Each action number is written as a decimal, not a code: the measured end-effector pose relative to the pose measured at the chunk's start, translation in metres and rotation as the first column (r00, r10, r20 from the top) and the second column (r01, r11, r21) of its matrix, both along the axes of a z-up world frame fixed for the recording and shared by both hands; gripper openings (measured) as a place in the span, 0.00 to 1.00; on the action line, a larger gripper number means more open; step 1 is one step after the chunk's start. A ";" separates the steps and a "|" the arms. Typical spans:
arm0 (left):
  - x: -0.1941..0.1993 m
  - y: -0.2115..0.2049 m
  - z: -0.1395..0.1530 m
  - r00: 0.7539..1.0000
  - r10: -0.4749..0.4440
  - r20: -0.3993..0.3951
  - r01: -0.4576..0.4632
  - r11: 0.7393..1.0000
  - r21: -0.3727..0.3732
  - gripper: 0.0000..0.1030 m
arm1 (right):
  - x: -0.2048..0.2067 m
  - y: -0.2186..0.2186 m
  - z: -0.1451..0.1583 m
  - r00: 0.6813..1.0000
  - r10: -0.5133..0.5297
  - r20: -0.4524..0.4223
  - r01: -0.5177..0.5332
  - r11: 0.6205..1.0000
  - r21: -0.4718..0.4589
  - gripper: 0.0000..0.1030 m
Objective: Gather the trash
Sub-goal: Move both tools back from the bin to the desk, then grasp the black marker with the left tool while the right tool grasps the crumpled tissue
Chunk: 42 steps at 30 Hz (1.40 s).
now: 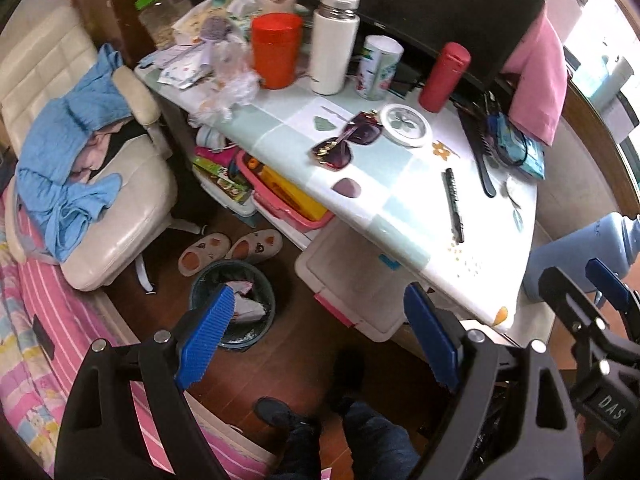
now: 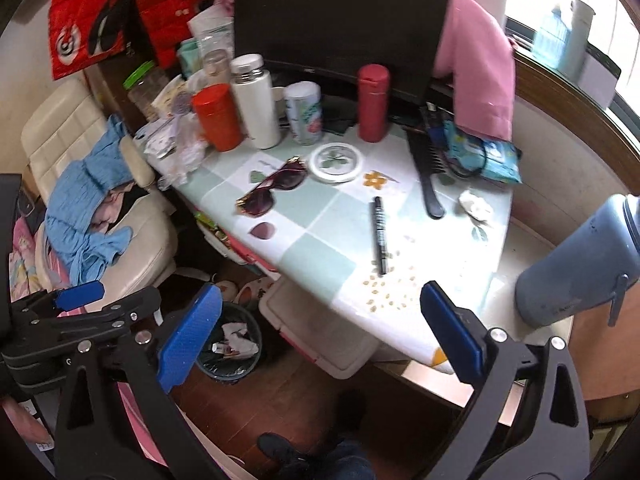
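crumpled white paper wad [image 2: 475, 205] lies on the desk [image 2: 320, 236] ahead and right of the right tool [image 2: 320, 332], near the far right corner, just beside the black comb [image 2: 428, 176]. judged light, soft, crushable, not slippery; best pinched across its middle, pads low to the desk top. scattered small yellowish bits [image 2: 386, 294] lie closest ahead of the right tool, beside the black pen [image 2: 378, 234]; judged too small and loose to pinch one by one.

trash bin [image 1: 233, 304] stands on the floor below the desk edge, directly ahead of the left tool [image 1: 318, 328], behind its left pad, with paper already inside.

both tools point steeply down, side by side above the desk's near edge. left tool jaws wide, nothing between. right tool jaws wide, nothing between.
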State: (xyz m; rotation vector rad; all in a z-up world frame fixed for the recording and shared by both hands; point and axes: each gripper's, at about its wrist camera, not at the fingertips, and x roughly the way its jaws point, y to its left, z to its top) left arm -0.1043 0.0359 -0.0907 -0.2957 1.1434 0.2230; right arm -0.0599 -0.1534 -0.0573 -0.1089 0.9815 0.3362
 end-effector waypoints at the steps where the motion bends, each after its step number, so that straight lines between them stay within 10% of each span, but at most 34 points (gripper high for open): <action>1: 0.006 -0.007 -0.001 1.000 -0.006 0.000 0.006 1.000 0.001 0.82 | 0.004 -0.007 -0.001 1.000 -0.008 0.001 0.008 1.000 0.000 0.95; 20: 0.141 -0.136 -0.044 0.997 -0.011 -0.079 0.009 1.000 -0.027 0.82 | 0.140 -0.137 -0.040 0.998 -0.007 -0.069 0.007 1.000 -0.007 0.95; 42: 0.221 -0.166 -0.119 0.984 0.042 -0.173 -0.045 0.999 -0.016 0.82 | 0.242 -0.175 -0.125 0.986 0.054 -0.161 -0.056 0.998 -0.007 0.95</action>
